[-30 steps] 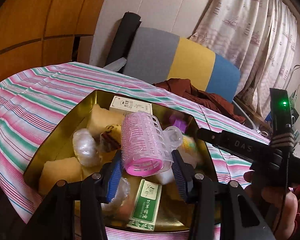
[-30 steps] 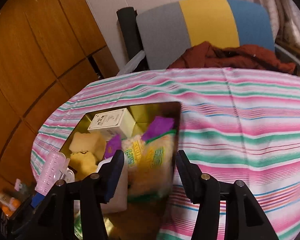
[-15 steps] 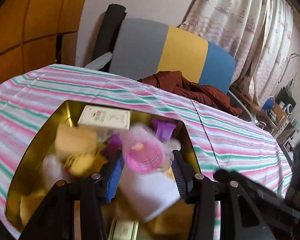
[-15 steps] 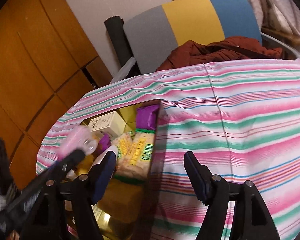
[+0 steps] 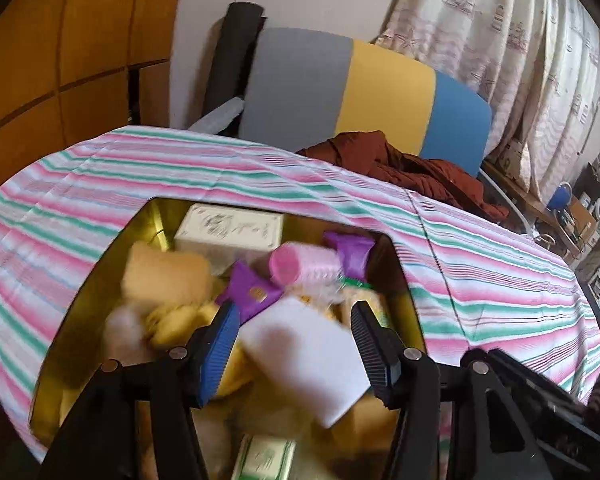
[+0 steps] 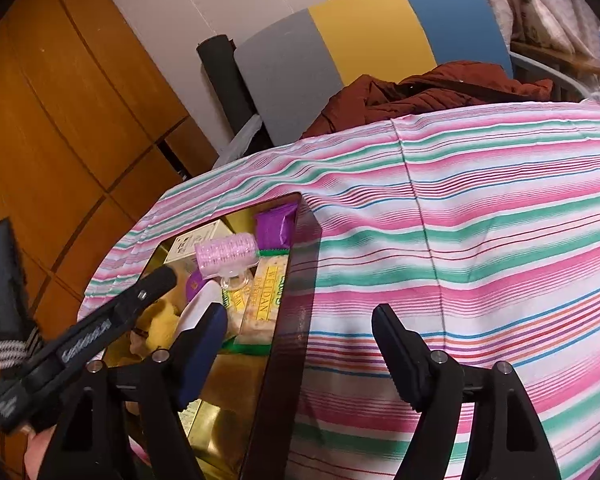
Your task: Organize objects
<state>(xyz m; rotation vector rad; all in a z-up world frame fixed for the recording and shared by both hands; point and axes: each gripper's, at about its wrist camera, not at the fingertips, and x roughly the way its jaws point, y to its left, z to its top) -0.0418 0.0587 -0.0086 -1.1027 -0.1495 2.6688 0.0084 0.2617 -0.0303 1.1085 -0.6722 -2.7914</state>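
Note:
A gold tin (image 5: 100, 268) sits on the striped cloth, full of small items. The pink hair roller (image 5: 304, 266) lies loose on the pile, beyond my left gripper (image 5: 294, 338). That gripper's jaws are opening and press on nothing. A white block (image 5: 304, 356) lies in the tin below the gap. In the right wrist view the roller (image 6: 228, 254) rests beside a yellow snack packet (image 6: 266, 292). My right gripper (image 6: 296, 316) hovers over the tin's right wall (image 6: 288, 328) with its jaws opening and nothing held.
The tin also holds a cream box (image 5: 230, 230), purple packets (image 5: 250, 292) and yellow sponges (image 5: 164, 276). Striped cloth (image 6: 480, 260) spreads to the right. Behind the table stand a grey, yellow and blue chair (image 5: 380, 92) with a brown garment (image 5: 400, 164), and a wooden wall at left.
The left gripper has let go of the pink roller, which now lies in the tin. The right gripper has released the snack packet and swung right over the cloth. Both jaws have widened.

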